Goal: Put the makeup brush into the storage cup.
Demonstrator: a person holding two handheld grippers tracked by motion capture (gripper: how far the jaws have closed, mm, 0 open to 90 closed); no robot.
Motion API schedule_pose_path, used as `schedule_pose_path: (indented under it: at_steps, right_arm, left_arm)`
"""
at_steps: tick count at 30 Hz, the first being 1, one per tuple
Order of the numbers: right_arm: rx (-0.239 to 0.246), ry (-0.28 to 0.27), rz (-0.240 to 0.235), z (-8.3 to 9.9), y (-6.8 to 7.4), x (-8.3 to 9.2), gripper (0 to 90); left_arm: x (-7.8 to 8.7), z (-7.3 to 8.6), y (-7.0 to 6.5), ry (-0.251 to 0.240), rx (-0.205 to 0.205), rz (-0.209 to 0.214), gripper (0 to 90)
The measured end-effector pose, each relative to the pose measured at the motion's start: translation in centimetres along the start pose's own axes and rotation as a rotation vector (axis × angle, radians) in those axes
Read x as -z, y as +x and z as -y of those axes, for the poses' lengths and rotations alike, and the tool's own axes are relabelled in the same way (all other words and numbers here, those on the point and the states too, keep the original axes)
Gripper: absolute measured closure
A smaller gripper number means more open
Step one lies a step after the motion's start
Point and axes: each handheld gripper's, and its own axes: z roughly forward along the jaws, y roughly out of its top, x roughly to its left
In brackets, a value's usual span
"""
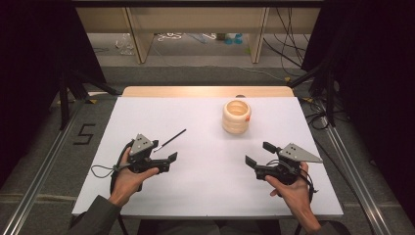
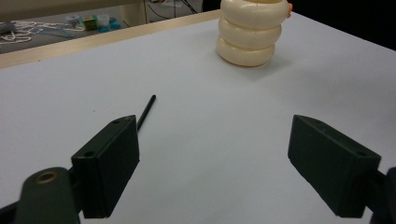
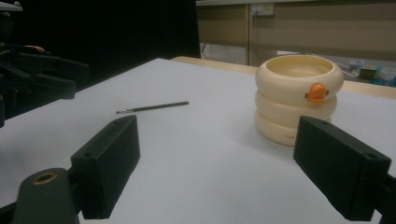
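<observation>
Both claws are hovering wide open and empty over the table (image 1: 205, 186): the thin brush (image 1: 170, 141) is lying just beyond the left claw (image 1: 165, 157), ready for picking, with the cream holder (image 1: 236, 116) ahead of the right claw (image 1: 258, 153).

Pretty dim room, my white table (image 1: 205, 161) catches most of the light from overhead. Soft shadow beside the cream holder (image 2: 250, 32), dark surroundings, slightly grainy, near jaws a bit soft.

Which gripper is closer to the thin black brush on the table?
The left gripper. The brush lies just beyond its open jaws, untouched. The right gripper, also open, is well off to the brush's right, across the white table.
</observation>
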Motion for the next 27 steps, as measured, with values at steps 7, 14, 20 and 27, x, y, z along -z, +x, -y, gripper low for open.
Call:
schedule_pose_path:
  at_steps: [7,14,20,27]
  right_arm:
    - [0.001,-0.002,0.0,0.0,-0.1,-0.1,15.6]
    - [-0.005,0.0,-0.004,0.1,0.0,-0.3,15.6]
    - [-0.002,0.003,-0.005,0.1,0.0,-0.3,15.6]
    - [0.007,0.012,0.002,0.1,-0.1,-0.3,15.6]
  left_arm:
    - [-0.3,-0.2,0.7,0.021,0.007,0.0,16.6]
    - [-1.2,-0.5,1.4,0.078,-0.002,-0.001,17.9]
    - [-1.8,-1.5,2.3,0.149,-0.049,0.014,18.6]
    - [-3.3,-3.2,3.4,0.288,-0.154,0.012,20.6]
